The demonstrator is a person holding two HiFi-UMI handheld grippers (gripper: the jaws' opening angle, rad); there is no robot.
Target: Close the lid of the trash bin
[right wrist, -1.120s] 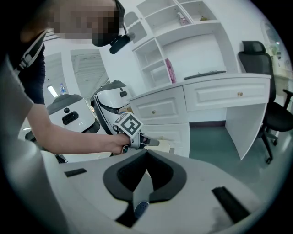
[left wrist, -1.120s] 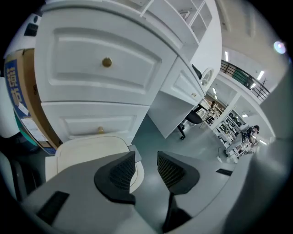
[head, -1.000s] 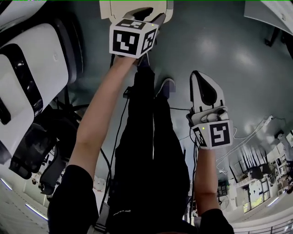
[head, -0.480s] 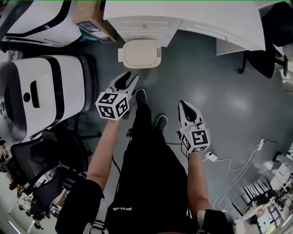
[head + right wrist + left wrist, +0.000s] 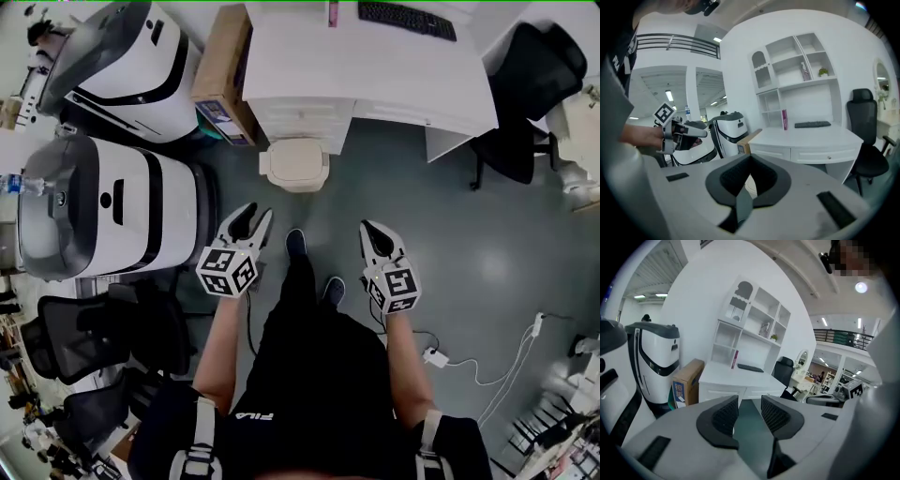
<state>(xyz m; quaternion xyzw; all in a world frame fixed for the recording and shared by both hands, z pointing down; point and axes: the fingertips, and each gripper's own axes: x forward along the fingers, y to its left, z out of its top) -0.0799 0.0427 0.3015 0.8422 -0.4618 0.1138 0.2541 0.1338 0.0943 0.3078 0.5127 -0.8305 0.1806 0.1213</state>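
Note:
The cream trash bin (image 5: 293, 164) stands on the grey floor against the white desk, and its lid lies flat on top. My left gripper (image 5: 258, 216) hangs in the air short of the bin, apart from it. Its jaws are open with nothing between them, and the left gripper view shows floor through the gap at the left gripper (image 5: 750, 400). My right gripper (image 5: 367, 227) is held level with it on the other side of my legs. In the right gripper view the right gripper (image 5: 750, 158) has its pads meeting at the tips, shut and empty.
The white desk (image 5: 375, 75) carries a keyboard (image 5: 406, 19). A cardboard box (image 5: 220, 75) leans beside it. Two large white machines (image 5: 112, 206) (image 5: 122, 56) stand at the left. Black chairs stand at the right (image 5: 530, 84) and lower left (image 5: 75, 337). Cables and a plug (image 5: 436, 356) lie on the floor.
Both grippers have come up and back from the bin. A second ago the left one was at the bin's lid; now it hangs well clear. The view has lifted with them.

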